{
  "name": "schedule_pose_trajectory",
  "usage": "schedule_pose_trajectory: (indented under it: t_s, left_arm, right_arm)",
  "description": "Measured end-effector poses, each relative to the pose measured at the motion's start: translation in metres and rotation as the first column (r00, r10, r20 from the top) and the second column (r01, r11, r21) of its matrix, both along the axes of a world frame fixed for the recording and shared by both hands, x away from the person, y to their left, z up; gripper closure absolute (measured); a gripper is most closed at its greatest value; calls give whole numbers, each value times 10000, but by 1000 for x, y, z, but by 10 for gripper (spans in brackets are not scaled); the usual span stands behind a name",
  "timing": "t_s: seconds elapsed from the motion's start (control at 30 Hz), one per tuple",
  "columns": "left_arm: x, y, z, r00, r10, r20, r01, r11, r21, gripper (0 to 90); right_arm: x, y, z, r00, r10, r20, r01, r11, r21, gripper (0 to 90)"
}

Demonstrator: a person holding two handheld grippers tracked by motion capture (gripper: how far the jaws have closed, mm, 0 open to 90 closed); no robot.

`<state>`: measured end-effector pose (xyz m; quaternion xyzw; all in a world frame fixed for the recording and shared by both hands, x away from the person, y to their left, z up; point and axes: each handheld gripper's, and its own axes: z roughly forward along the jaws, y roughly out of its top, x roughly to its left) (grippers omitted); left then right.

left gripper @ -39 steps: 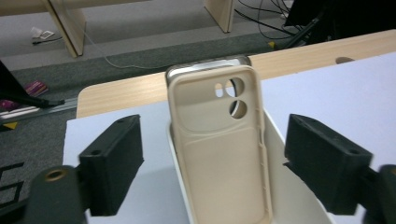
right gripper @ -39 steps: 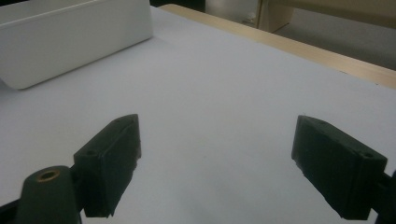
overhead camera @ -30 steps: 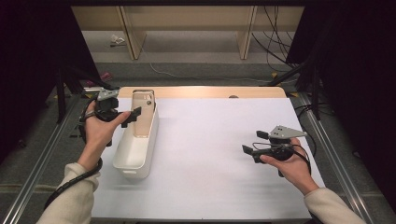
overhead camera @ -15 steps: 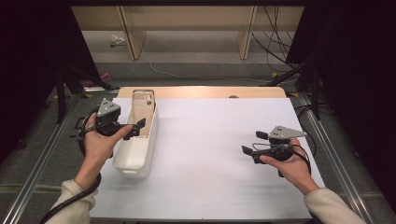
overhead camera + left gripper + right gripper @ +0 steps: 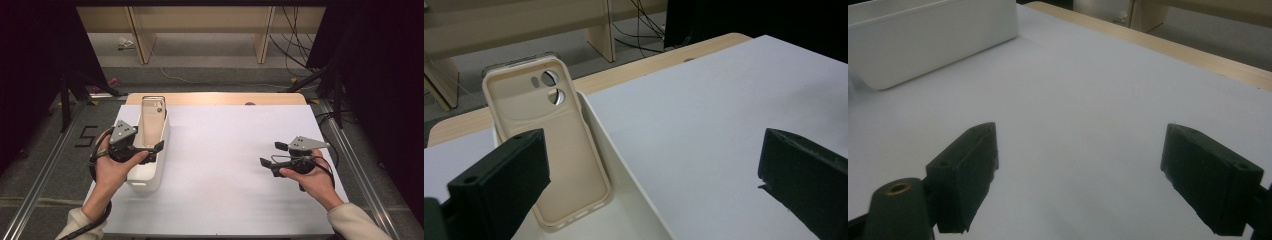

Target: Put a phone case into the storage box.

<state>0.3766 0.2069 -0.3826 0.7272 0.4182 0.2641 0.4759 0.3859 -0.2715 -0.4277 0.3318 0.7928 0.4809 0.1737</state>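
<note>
We see the phone case (image 5: pixel 555 145) leaning lengthwise in the bin (image 5: pixel 150 170), camera holes up, beside our wide-open left gripper (image 5: pixel 654 175).

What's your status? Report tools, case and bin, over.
Left tool open, over the white bin. Right tool open, hovering over the bare mat. Beige phone case leans in the bin, ungripped. Nothing in the way.

Beige phone case (image 5: pixel 556 150), white bin (image 5: pixel 150 170), black gripper (image 5: pixel 150 148).

Phone case (image 5: pixel 559 145) upright in bin (image 5: pixel 155 167), at table's (image 5: pixel 240 150) left side.
</note>
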Motion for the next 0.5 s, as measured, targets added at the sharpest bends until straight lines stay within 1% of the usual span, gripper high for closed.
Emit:
schedule_pose_trajectory:
  t_s: [0.07, 0.1, 0.17, 0.37, 0.5]
  left_arm:
    - [-3, -2, -2, 9999, -89, 84, 90, 9999, -73, 0]
    - [-5, -2, -3, 9998, -167, 122, 167, 9999, 4, 0]
    - [-9, -3, -4, 9994, -259, 226, 259, 9997, -2, 0]
    - [-23, -6, -11, 9982, -524, 279, 524, 9986, -1, 0]
    - [-32, -6, -14, 9974, -650, 313, 647, 9979, 106, 0]
  right_arm:
    - [-1, -1, 0, 10000, -5, -2, 5, 10000, 7, 163]
    - [-1, -2, 0, 10000, -12, 18, 12, 10000, 35, 163]
    - [-2, -3, 0, 10000, -18, 4, 18, 10000, 8, 163]
    - [-5, -6, 1, 10000, -71, 47, 71, 9999, 76, 163]
    - [-7, -7, 1, 10000, -82, 41, 82, 10000, 41, 162]
